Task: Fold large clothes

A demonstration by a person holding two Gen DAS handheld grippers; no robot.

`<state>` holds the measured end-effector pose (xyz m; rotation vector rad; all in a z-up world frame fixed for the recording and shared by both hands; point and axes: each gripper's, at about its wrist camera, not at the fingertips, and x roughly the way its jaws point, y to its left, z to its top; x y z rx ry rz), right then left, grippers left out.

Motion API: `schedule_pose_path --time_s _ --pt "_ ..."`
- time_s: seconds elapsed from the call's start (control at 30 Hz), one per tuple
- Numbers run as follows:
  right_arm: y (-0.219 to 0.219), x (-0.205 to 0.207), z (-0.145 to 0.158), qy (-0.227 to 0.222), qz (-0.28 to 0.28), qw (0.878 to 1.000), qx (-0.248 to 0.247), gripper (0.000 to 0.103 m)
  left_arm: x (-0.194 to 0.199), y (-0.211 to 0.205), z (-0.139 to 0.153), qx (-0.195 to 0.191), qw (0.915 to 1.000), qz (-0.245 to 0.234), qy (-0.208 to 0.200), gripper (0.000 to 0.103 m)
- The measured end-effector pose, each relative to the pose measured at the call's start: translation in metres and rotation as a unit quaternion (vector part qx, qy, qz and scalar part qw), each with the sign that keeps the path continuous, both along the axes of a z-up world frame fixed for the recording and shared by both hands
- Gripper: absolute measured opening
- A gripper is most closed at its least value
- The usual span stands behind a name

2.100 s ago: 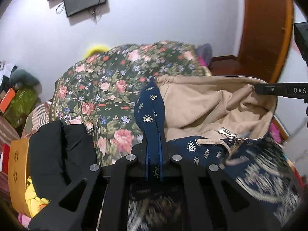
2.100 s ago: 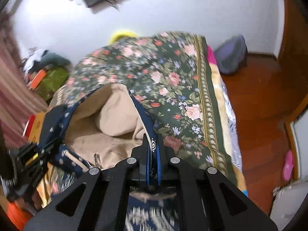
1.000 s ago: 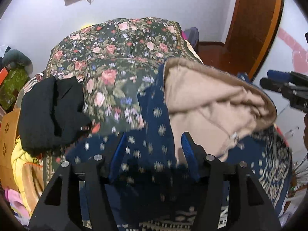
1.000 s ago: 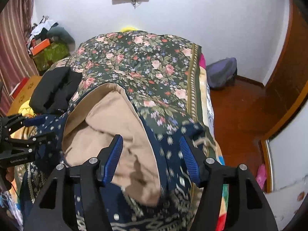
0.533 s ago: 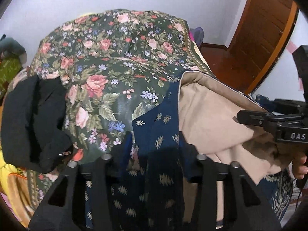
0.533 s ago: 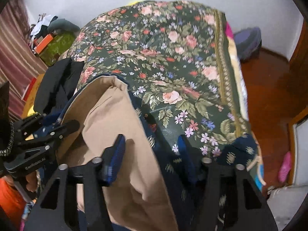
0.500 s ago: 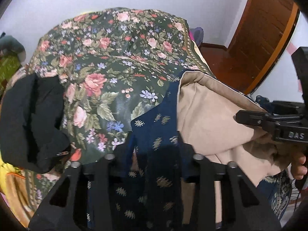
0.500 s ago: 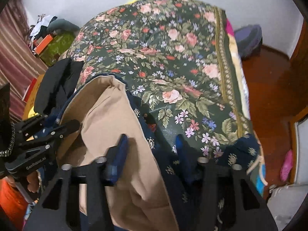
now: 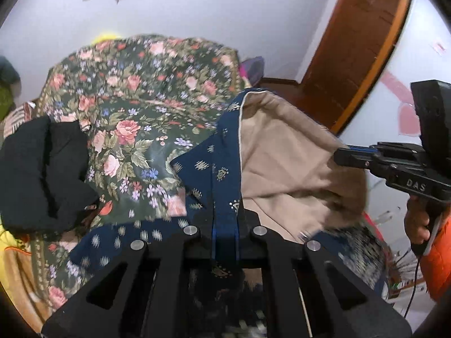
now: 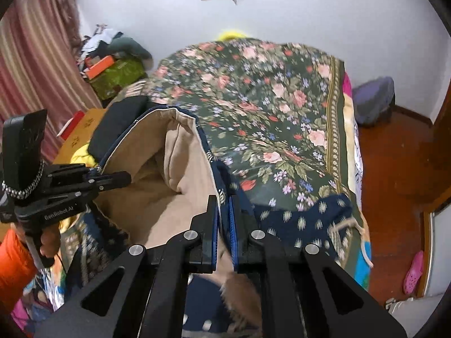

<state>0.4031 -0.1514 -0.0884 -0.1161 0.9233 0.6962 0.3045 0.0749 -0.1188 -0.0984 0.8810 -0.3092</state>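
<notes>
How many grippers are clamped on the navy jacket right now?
2. The left gripper pinches the navy jacket at its patterned front edge; the right gripper pinches the opposite edge beside the beige lining.

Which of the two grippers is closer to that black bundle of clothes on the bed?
Left. The left gripper, shut on the navy garment, has the black bundle just to its side; the right gripper grips the garment's opposite edge, with the tan lining between it and the bundle.

"DAS" on right gripper, perhaps "GenRobot.AI" on left gripper
</notes>
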Motion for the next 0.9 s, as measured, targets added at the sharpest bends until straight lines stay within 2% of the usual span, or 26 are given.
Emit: schedule_pose_path --time_s 0.13,0.23,0.47,0.57,0.67,0.8,0.9 --pt "-0.007 -0.038 0.006 -0.002 0.006 1.000 -0.007 0.007 -0.042 -0.009 0.011 -0.001 0.9999 -0.014 -0.008 0.008" --pt "-0.008 -0.062 0.001 -0.013 0.003 0.999 -0.033 0.007 -0.069 -0.014 0.008 0.007 0.9998 -0.020 -0.003 0.008" --pt "-0.018 -0.098 -0.012 -0.009 -0.004 0.999 -0.047 0.007 -0.113 -0.032 -0.022 0.055 0.9973 -0.043 0.022 0.008" --pt "-0.021 -0.106 -0.019 -0.012 -0.005 0.998 -0.061 0.007 -0.119 -0.038 -0.035 0.089 0.9946 -0.041 0.034 0.008" --pt "-0.025 -0.104 -0.018 -0.005 -0.012 0.997 -0.069 0.007 -0.120 -0.040 -0.038 0.113 0.9922 -0.036 0.039 0.016" --pt "-0.026 -0.101 -0.011 -0.012 -0.019 0.997 -0.069 0.010 -0.114 -0.032 -0.024 0.106 0.9939 -0.015 0.024 0.036" --pt "-0.023 -0.100 -0.003 -0.035 -0.016 0.996 -0.076 0.025 -0.103 -0.025 -0.010 0.105 0.9944 0.006 0.003 0.042"
